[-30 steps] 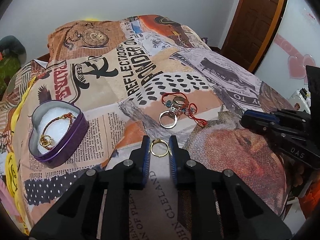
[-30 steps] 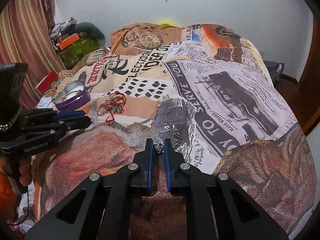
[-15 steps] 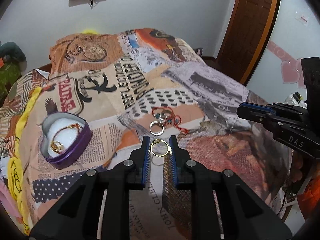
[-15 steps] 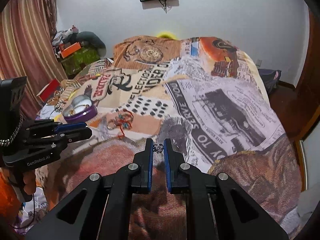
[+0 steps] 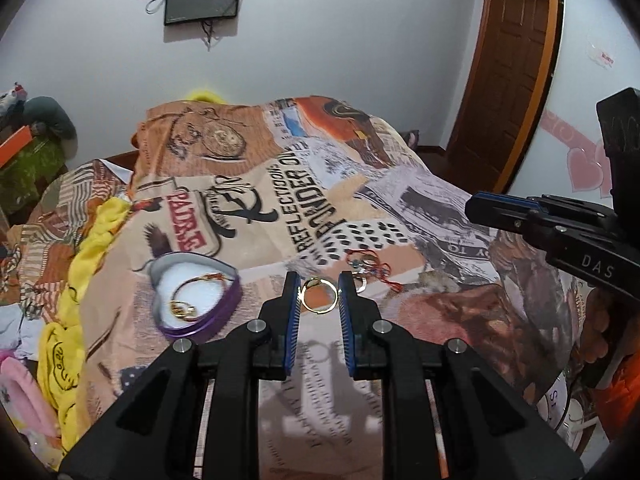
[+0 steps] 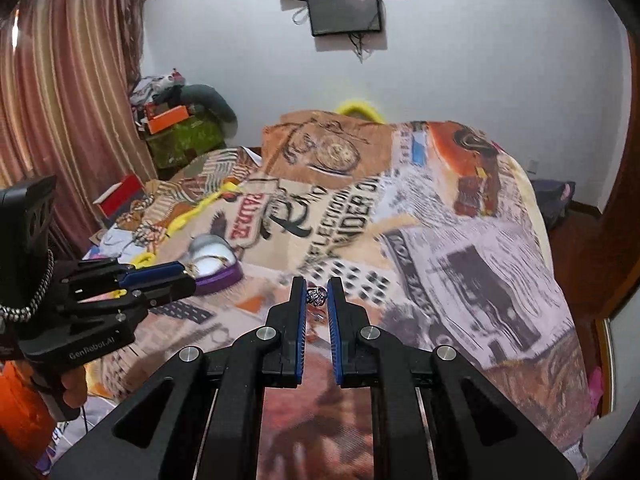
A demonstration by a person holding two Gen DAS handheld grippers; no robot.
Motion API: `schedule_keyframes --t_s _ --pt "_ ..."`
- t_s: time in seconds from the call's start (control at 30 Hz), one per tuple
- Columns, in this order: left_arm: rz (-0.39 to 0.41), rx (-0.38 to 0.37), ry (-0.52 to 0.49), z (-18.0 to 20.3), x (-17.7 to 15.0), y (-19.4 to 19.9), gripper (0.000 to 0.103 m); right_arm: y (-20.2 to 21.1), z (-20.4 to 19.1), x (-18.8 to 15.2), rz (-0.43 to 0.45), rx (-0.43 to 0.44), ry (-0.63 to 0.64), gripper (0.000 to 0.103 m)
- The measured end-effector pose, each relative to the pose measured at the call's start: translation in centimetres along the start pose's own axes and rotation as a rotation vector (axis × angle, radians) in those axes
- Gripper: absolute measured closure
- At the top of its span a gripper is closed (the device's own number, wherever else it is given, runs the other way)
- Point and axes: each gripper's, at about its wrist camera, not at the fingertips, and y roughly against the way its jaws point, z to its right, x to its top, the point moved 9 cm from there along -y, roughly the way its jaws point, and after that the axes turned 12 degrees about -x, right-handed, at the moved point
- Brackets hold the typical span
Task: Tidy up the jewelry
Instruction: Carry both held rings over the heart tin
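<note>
Both jaws are closed on jewelry above the bedspread point(image 5: 248, 184): left gripper point(image 5: 319, 295) pinches a gold ring point(image 5: 319, 295), right gripper point(image 6: 317, 295) a small ornament point(image 6: 316, 295). Items are judged light, rigid, slippery; edge grips are advised.

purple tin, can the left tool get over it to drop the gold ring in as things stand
Probably yes. The left tool grips the gold ring above the bed, and the purple tin sits open just to its left. Nothing stands between them; the right tool is off on the other side.
</note>
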Motion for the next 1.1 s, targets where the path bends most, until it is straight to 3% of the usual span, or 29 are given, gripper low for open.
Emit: schedule_keyframes --t_s 0.57,1.1 --pt "0.057 0.108 0.101 -7.2 -1.3 3.8 0.085 -2.1 -7.2 2.1 0.001 0.114 0.063 0.094" --pt "0.066 0.145 0.138 -11.7 -1.1 3.2 0.085 -5.5 -12.1 4.4 -0.009 0.162 0.142 0.094"
